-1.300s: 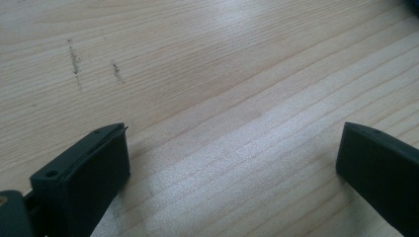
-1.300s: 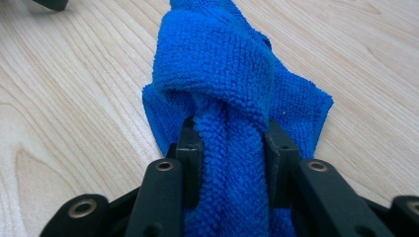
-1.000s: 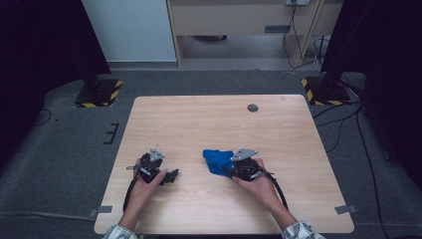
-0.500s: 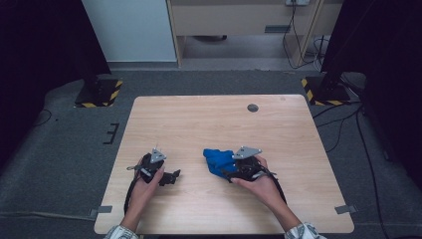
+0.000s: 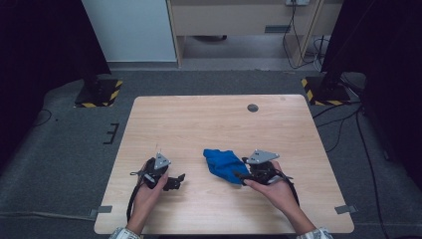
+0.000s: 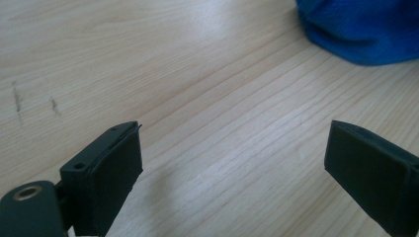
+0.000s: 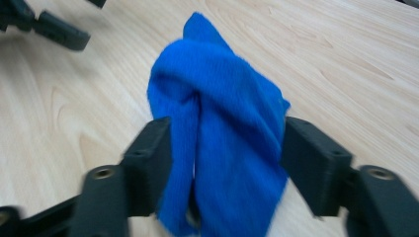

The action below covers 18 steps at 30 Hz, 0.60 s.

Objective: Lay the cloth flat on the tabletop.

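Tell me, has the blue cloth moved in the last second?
No. The cloth lies at the same spot below the table's dark hole, between the right gripper's fingers.

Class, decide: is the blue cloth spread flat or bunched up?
Bunched up: the blue cloth stands in twisted folds between the right gripper fingers.

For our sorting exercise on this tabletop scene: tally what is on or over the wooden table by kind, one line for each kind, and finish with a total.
Blue cloth: 1
Handheld grippers: 2, the left gripper and the right gripper
Total: 3
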Motion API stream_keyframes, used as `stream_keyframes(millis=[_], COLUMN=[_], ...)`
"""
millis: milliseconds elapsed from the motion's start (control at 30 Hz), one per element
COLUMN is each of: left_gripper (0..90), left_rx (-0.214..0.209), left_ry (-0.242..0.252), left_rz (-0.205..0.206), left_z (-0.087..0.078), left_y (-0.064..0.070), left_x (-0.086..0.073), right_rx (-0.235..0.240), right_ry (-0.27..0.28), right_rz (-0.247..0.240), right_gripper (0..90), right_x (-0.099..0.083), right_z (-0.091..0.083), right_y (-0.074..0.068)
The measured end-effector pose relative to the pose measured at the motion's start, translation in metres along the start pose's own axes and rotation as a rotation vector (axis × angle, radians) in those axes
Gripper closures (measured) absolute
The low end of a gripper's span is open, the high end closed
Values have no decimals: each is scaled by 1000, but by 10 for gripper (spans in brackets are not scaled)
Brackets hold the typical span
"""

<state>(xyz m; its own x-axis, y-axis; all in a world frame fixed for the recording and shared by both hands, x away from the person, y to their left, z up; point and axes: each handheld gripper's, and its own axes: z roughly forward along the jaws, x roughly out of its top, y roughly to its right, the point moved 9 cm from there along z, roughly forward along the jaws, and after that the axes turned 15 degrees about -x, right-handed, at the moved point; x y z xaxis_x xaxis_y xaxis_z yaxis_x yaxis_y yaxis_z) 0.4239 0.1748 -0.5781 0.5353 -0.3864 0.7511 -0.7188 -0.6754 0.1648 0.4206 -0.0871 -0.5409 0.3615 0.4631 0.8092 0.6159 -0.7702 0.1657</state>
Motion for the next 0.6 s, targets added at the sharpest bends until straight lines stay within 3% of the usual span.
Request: stream_keyframes(millis=[167,333,433,600], left_gripper=[70,70,70,70], left_rx=[13,4,-14,-29], left_ry=[15,26,21,18], left_rz=[39,47,46,58], left_z=[5,8,11,15], left_y=[7,10,12,19], left_x=[7,11,11,13], right_rx=[0,19,27,33], right_ry=[-2,-3,-19,-23], right_rz=[3,12,12,-6], right_gripper=[592,723,701,539], right_x=[-13,-16,-19,-17], right_z=[-12,-11,-4,3], right_y=[10,11,8,0])
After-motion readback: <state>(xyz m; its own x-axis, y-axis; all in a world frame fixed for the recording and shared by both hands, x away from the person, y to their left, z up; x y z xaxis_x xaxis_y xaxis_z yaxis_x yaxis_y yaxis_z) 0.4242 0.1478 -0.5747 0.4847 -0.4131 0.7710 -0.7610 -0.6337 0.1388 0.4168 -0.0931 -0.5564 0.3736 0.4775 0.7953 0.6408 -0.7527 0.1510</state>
